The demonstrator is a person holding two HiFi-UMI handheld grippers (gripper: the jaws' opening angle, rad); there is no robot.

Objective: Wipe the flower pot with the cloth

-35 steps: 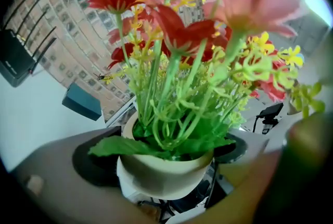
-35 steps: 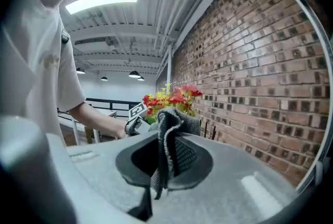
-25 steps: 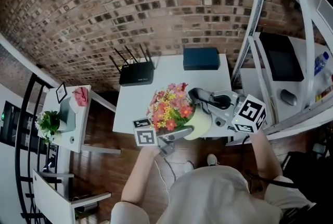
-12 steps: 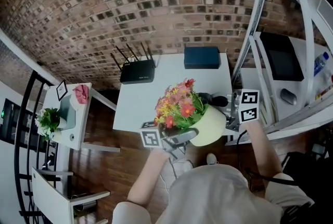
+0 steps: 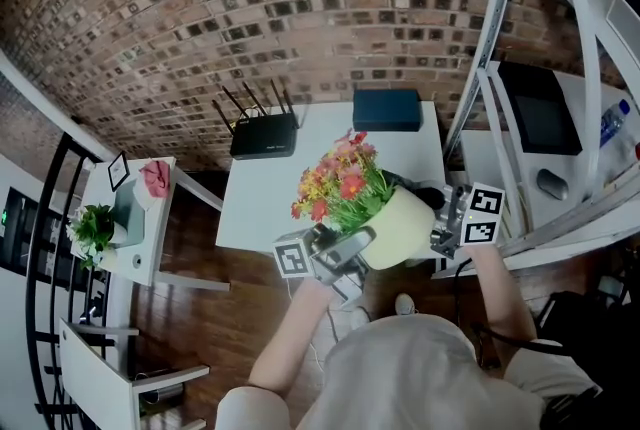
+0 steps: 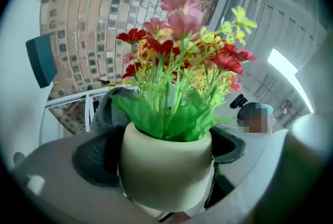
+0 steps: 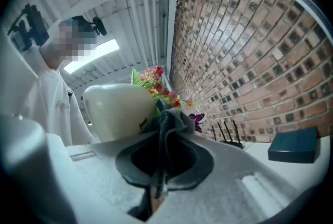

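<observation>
A cream flower pot (image 5: 402,226) with red, pink and yellow flowers (image 5: 340,183) hangs tilted over the white table's near edge. My left gripper (image 5: 342,251) is shut on it. In the left gripper view the pot (image 6: 166,165) fills the gap, with a dark pad (image 6: 96,158) against each side. My right gripper (image 5: 442,221) sits at the pot's right side, shut on a dark grey cloth (image 5: 425,193). In the right gripper view the cloth (image 7: 169,126) is bunched between the jaws and lies against the pot (image 7: 117,111).
On the white table (image 5: 290,188) stand a black router (image 5: 262,136) and a dark blue box (image 5: 386,110) at the back. A metal frame (image 5: 490,48) rises at the right. A small side table (image 5: 135,248) with a plant is at the left. A brick wall lies beyond.
The left gripper has lifted the pot, shifted it right and rolled it, so the flowers now point further up. The right gripper has rolled and now sits lower against the pot's right side.
</observation>
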